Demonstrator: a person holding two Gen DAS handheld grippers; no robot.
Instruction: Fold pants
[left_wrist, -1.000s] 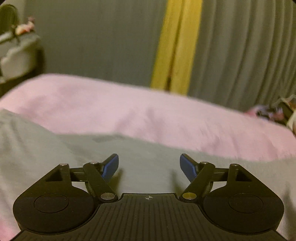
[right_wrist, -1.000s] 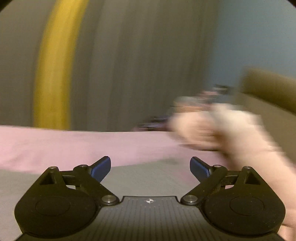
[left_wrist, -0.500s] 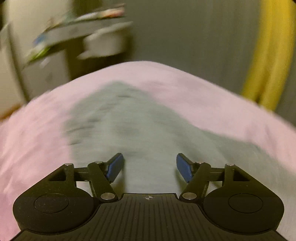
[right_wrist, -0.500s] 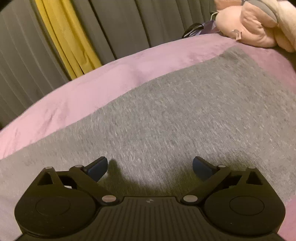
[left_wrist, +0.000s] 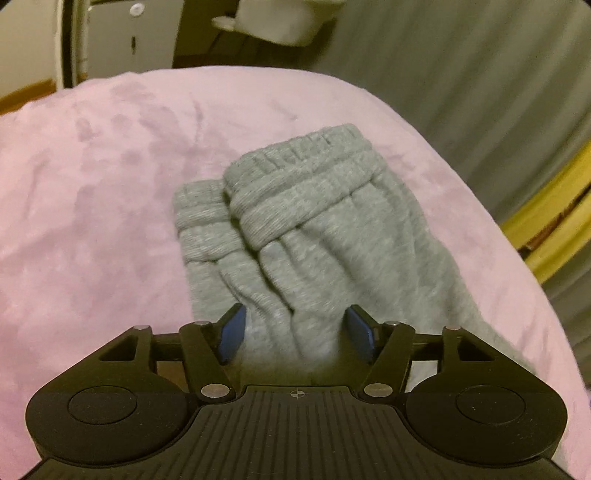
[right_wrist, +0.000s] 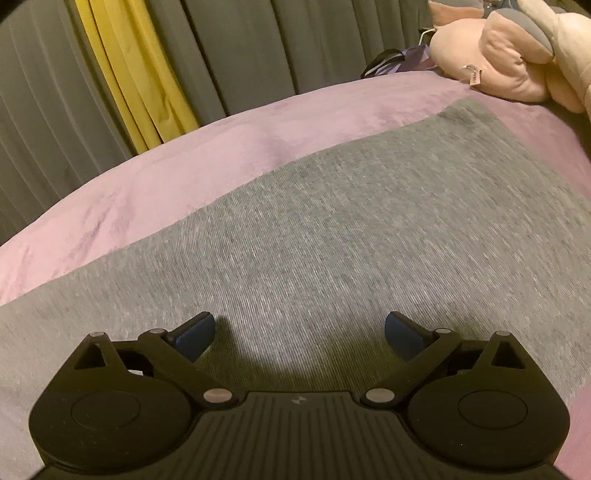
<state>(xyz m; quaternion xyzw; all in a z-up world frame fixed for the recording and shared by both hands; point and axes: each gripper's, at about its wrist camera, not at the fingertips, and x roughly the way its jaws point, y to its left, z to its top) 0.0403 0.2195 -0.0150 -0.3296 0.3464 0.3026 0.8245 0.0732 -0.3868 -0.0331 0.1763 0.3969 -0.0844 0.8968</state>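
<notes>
The grey pants (left_wrist: 317, 236) are laid on the pink blanket (left_wrist: 92, 206), apparently already halved lengthwise, since the two ribbed cuffs (left_wrist: 295, 184) are stacked at about twelve o'clock in the left view; the crosswise folds are judged still to be done. The long axis runs from the cuffs toward six o'clock. The left gripper (left_wrist: 295, 328) has just been closing around bunched leg fabric (no firm pinch is seen yet). The right gripper (right_wrist: 299, 332) is spread wide over flat cloth, nothing held.
</notes>
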